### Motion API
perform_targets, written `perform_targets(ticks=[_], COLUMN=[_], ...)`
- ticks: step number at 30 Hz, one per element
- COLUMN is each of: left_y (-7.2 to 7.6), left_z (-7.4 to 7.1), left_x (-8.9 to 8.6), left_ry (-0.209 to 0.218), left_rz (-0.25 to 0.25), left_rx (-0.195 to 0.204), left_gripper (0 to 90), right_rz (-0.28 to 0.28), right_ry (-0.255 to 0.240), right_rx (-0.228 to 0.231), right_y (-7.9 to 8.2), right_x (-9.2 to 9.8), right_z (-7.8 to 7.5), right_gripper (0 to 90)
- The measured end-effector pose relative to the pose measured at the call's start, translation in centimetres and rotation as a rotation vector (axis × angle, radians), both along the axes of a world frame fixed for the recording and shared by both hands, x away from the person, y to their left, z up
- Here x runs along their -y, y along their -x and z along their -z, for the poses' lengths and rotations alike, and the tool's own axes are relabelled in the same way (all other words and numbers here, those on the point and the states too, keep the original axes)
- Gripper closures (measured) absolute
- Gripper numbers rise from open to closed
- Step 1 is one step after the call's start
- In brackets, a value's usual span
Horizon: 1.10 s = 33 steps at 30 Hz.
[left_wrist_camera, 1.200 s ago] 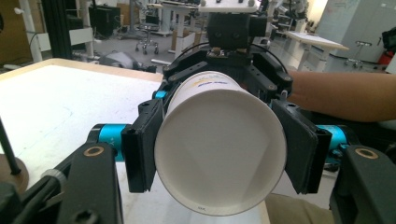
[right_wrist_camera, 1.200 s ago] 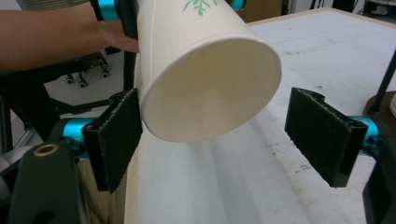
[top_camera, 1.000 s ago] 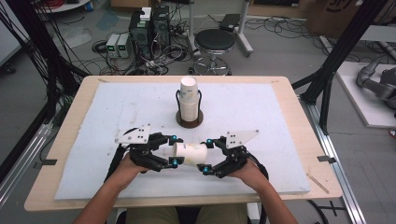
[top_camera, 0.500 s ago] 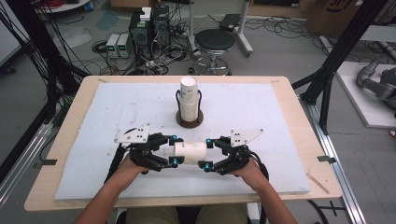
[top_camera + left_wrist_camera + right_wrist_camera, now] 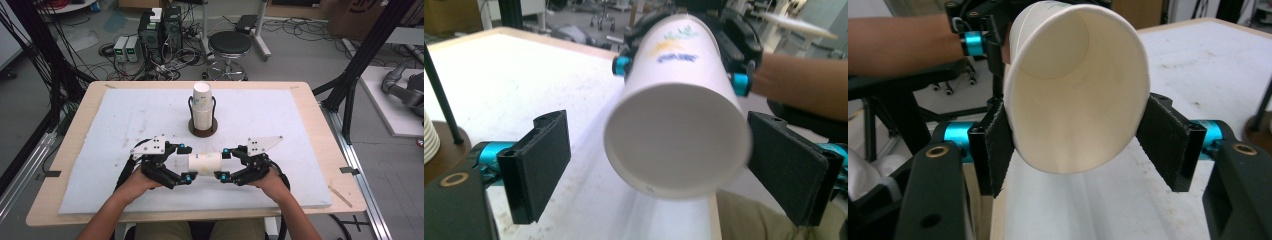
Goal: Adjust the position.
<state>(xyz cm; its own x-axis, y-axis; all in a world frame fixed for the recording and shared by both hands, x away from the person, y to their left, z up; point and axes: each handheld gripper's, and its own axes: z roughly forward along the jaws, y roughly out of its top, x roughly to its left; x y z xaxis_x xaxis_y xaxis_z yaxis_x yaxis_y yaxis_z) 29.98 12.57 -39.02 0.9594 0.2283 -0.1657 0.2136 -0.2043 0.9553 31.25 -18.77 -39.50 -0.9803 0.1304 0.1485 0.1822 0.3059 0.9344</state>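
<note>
High view, item one: paper cup [image 5: 204, 163] lying sideways above the bench [image 5: 100, 130], between both claws. Right claw [image 5: 223, 163] has just been closing and now squeezes the cup's rim end; left claw [image 5: 186, 163] has just been opening, pads off the cup. Handover looks done. Farther back: cup stack [image 5: 202, 105] on its holder [image 5: 203, 126], the likely destination.

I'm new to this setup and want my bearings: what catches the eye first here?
A white paper cup lying sideways in mid-air near the table's front edge, between two hand-held grippers. The right hand-held gripper has just been closing and presses its pads on the cup's open rim, while the left hand-held gripper has just been opening, its pads clear of the cup's base. Behind, a stack of white paper cups stands in a dark round holder mid-table.
</note>
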Motion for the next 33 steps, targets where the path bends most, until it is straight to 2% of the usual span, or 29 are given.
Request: perform_targets(ticks=[4,5,7,8,10,11,18,22,26,32,33], left_y=[0.0,0.0,0.0,0.0,0.0,0.0,0.1,0.0,-0.1,-0.2,-0.2], left_z=[-0.3,-0.5,-0.7,-0.9,-1.0,-1.2,-1.7,-1.9,-2.2,-2.8,-2.8], left_x=[-0.4,-0.5,-0.6,-0.7,-0.7,-0.6,-0.1,0.1,0.3,1.0,1.0], left_ry=[-0.037,-0.058,-0.065,-0.095,-0.108,-0.143,-0.208,-0.217,-0.242,-0.298,-0.298], left_rz=[-0.018,-0.029,-0.036,-0.047,-0.060,-0.070,-0.044,-0.041,-0.037,-0.016,-0.016], left_rx=[0.013,0.020,0.022,0.034,0.036,0.048,0.066,0.069,0.079,0.096,0.096], left_gripper=[12.8,12.8,12.9,13.0,13.3,13.3,14.5,14.5,14.5,15.0,15.2], right_rz=[0.011,0.020,0.021,0.021,0.024,0.024,0.013,0.001,-0.009,-0.034,-0.034], right_ry=[0.028,0.068,0.104,0.119,0.155,0.175,0.289,0.353,0.394,0.489,0.489], right_rx=[-0.004,0.003,0.019,0.018,0.029,0.035,0.073,0.089,0.106,0.136,0.136], right_y=[-0.1,-0.2,-0.3,-0.3,-0.4,-0.5,-0.9,-1.0,-1.0,-1.0,-1.0], right_x=[0.2,0.2,0.1,0.1,0.0,-0.1,-0.9,-1.5,-2.1,-3.1,-3.1], right_z=[-0.2,-0.5,-0.7,-0.9,-1.4,-1.6,-3.2,-4.1,-4.7,-5.8,-5.8], right_gripper=[34.1,34.1,33.9,33.9,33.6,33.5,33.4,33.4,33.4,33.3,33.3])
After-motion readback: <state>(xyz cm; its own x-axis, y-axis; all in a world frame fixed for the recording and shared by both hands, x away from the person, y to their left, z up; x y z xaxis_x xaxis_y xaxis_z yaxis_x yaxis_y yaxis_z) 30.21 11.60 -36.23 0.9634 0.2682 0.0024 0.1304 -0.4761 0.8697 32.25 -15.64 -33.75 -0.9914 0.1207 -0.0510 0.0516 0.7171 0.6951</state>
